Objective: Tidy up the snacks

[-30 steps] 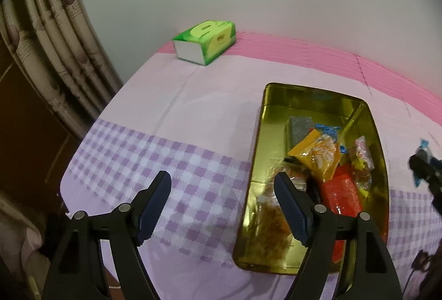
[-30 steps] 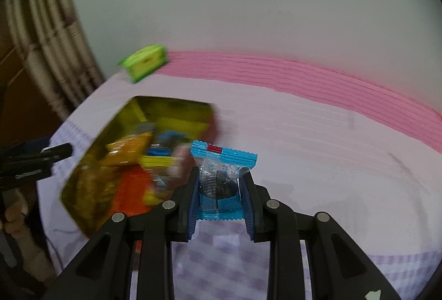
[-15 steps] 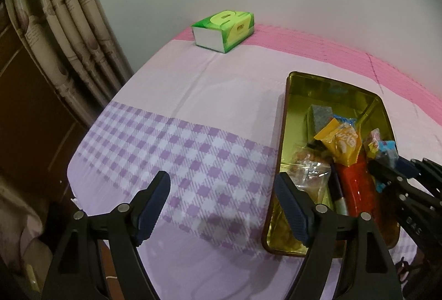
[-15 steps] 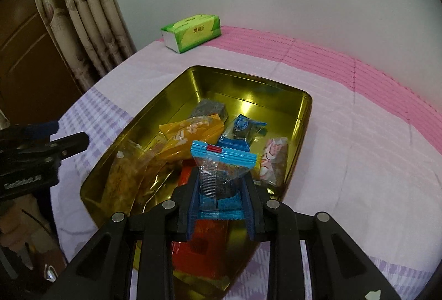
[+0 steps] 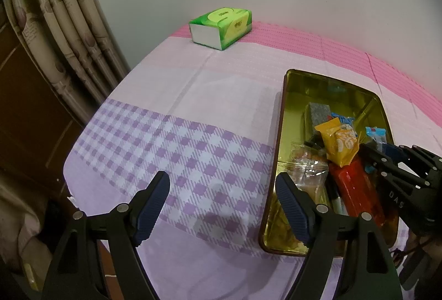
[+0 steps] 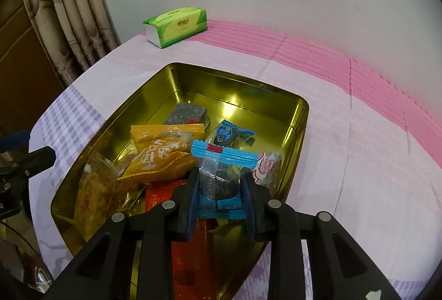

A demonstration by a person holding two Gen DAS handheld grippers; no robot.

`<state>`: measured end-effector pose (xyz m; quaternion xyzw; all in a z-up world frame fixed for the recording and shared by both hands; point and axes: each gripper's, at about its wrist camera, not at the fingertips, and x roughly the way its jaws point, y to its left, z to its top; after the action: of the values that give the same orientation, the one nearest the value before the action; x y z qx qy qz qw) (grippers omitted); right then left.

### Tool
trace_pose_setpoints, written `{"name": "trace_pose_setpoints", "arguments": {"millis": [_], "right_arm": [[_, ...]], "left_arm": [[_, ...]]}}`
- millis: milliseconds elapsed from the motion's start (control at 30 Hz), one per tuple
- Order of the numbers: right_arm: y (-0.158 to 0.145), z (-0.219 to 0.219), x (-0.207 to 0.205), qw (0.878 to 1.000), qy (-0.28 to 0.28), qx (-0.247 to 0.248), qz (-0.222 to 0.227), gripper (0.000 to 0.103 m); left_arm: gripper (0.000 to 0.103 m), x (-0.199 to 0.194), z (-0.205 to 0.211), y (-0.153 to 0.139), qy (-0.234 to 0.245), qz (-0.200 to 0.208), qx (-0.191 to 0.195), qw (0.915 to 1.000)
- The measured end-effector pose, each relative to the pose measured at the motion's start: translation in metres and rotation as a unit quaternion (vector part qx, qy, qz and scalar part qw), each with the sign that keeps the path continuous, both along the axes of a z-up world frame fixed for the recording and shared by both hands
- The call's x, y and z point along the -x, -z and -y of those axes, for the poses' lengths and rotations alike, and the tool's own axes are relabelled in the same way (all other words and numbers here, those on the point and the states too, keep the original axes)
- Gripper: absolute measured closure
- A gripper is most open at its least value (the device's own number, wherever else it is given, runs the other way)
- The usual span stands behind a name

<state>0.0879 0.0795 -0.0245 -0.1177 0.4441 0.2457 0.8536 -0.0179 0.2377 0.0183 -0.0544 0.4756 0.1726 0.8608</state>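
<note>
1. Gold metal, shiny inside: the tin (image 6: 243, 95) lies on a table covered by a cloth (image 5: 193, 95) of pale pink, purple check and a deeper pink band at the far edge.
2. The right claw (image 6: 221, 197) hangs over the near part of the tin, its blue pads pressed on both sides of a blue-and-clear wrapped snack (image 6: 221, 175) with a dark piece inside; the jaws have just been opening slightly, yet the packet sits gripped between them, upright and above the tin's contents.
3. Inside the tin, just beyond the held packet, lie an orange packet (image 6: 163, 150), a second blue-wrapped sweet (image 6: 230, 133) and a grey speckled block (image 6: 187, 113) nearest the tin's far wall.
4. A red packet (image 6: 190, 244) lies under the right claw at the tin's near end; a clear bag of golden crisps (image 6: 94, 189) sits by the tin's left wall.
5. The left claw (image 5: 222, 206) hovers beside the tin's left rim over the checked cloth, its jaws wide apart with nothing between them.
6. A green tissue box (image 5: 221, 26) stands well beyond the tin, at the table's far edge.
</note>
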Motion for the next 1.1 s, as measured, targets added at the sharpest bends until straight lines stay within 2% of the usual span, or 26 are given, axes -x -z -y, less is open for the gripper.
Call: {"name": "trace_pose_setpoints", "arguments": {"millis": [100,200,267,400,467,533,733,1100], "right_arm": [[-0.002,0.000,0.002,1.000,0.001,0.001,-0.001,0.072],[-0.008,0.001,0.010,1.000,0.003,-0.002,0.006,0.065],[-0.014,0.003,0.016,1.000,0.004,-0.003,0.012,0.051],[-0.028,0.008,0.033,1.000,0.012,-0.004,0.020,0.037],[-0.033,0.011,0.042,1.000,0.018,-0.005,0.014,0.026],[-0.036,0.014,0.049,1.000,0.024,-0.008,0.006,0.020],[-0.032,0.018,0.066,0.999,0.026,-0.014,-0.023,0.016],[-0.024,0.021,0.072,0.999,0.039,-0.002,-0.035,0.012]], "left_arm": [[0.024,0.000,0.002,0.000,0.002,-0.001,0.004,1.0000],[0.024,0.001,0.006,-0.002,0.006,0.000,0.005,1.0000],[0.024,0.001,0.011,-0.003,0.013,-0.001,0.001,0.9999],[0.024,0.002,0.017,-0.005,0.020,-0.004,-0.012,0.9997],[0.024,0.002,0.019,-0.005,0.022,-0.005,-0.018,0.9996],[0.024,0.002,0.022,-0.005,0.026,-0.009,-0.021,0.9994],[0.024,0.004,0.028,-0.005,0.035,-0.011,-0.028,0.9989],[0.024,0.005,0.038,-0.007,0.049,-0.012,-0.037,0.9981]]}}
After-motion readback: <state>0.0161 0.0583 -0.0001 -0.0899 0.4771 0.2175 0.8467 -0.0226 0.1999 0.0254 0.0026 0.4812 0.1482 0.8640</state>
